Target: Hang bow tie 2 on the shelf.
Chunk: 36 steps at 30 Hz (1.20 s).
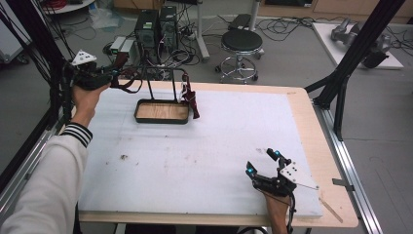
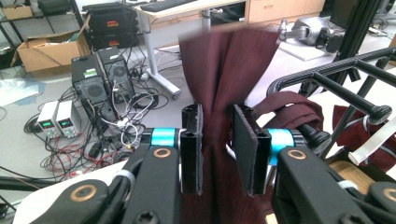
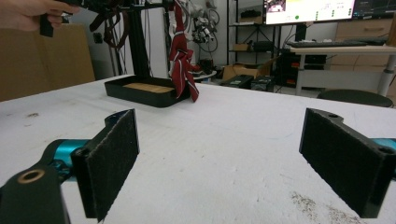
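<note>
your left gripper [image 2: 217, 148] has its jaws narrowed on a dark maroon strip of cloth [image 2: 227, 70], pinching it just beside the black metal rack [image 1: 160, 78] that rises from the black tray with a wooden floor [image 1: 161, 111] near the table's far left corner. you look to be mid-drape or mid-pull; which, i cannot tell. next, ease the cloth along the bar without snagging. your right gripper [image 1: 265, 162] rests wide open and empty near the near right edge.

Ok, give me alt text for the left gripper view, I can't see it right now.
The left gripper pinches a dark maroon cloth between its black jaws, beside a black metal rack. Computer towers stand on the floor behind.
</note>
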{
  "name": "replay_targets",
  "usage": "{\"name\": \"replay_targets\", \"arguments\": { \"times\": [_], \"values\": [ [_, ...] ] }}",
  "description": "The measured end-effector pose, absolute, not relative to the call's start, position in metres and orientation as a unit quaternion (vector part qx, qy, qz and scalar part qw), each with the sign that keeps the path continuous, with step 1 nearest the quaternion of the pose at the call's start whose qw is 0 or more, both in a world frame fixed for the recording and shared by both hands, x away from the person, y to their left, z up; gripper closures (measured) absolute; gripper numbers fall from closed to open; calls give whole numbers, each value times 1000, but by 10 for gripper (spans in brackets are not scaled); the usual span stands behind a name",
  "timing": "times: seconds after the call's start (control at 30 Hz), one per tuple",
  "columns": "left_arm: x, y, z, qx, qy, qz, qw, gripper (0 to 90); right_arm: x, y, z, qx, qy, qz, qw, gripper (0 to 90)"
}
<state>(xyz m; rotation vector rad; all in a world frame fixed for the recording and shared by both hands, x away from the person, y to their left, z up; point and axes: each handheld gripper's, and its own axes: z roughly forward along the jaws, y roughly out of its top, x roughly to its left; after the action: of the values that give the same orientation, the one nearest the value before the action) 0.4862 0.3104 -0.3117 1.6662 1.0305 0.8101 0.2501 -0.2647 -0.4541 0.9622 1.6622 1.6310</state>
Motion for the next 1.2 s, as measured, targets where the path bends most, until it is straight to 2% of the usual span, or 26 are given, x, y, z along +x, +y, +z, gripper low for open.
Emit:
{"name": "replay_targets", "arguments": {
  "times": [0.27,0.43,0.8,0.9,1.2],
  "values": [
    [486,312,-312,686,429,329,486,669,250,-265,-454,363,628,616,308,111],
    [484,315,-311,682,430,329,491,597,250,-265,-454,362,629,616,308,111],
    [474,323,-312,680,411,319,517,294,250,-265,-454,362,629,616,308,111],
    [468,326,-313,680,404,311,526,244,250,-264,-454,362,629,616,307,111],
    [431,329,-311,683,356,282,572,181,250,-265,-454,361,629,617,306,111]
  ]
}}
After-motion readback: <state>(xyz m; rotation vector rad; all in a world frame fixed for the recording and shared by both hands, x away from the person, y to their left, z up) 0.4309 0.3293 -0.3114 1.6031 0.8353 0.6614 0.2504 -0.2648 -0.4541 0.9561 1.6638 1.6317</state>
